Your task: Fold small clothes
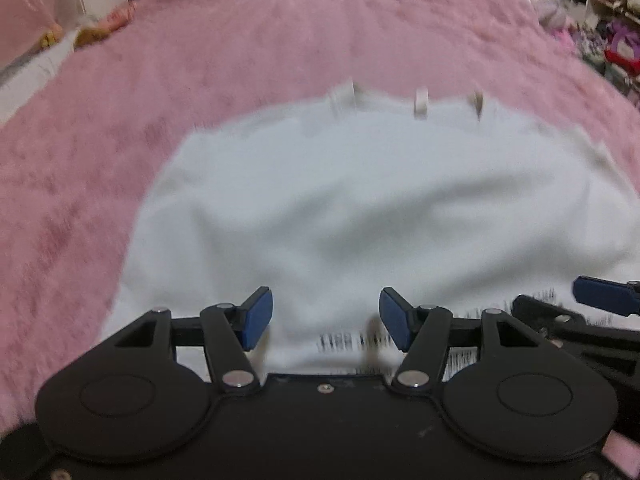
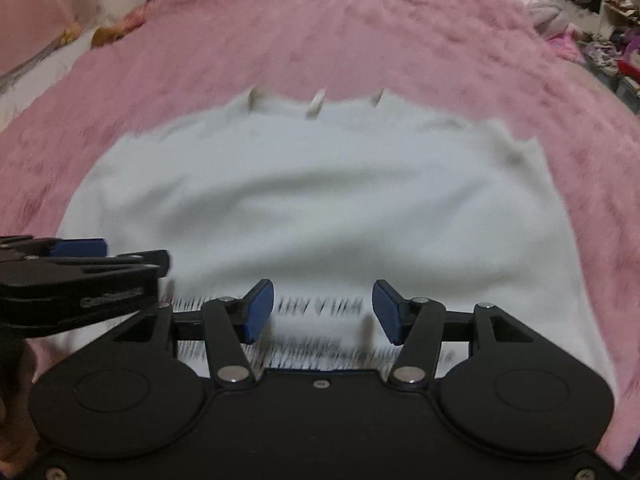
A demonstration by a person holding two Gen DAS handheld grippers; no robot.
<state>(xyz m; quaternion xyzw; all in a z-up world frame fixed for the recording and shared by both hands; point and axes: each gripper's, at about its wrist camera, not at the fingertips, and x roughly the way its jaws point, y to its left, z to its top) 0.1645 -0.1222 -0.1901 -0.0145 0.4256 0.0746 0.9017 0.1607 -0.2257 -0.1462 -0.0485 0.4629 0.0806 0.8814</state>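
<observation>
A white garment (image 1: 360,200) with black lettering near its front edge lies spread on a fluffy pink blanket (image 1: 240,40); it also fills the middle of the right wrist view, garment (image 2: 320,200). Small belt loops (image 1: 420,104) stick up along its far edge. My left gripper (image 1: 326,320) hovers open over the near hem, nothing between its blue pads (image 1: 256,318). My right gripper (image 2: 323,312) is open too, above the lettering (image 2: 320,306). Each gripper shows at the other view's edge: the right one (image 1: 600,300), the left one (image 2: 80,272). Both views are motion-blurred.
The pink blanket (image 2: 360,32) covers the bed all around the garment. Cluttered shelves and toys (image 1: 612,20) stand at the far right. A pale wall and small plush items (image 1: 92,32) sit at the far left.
</observation>
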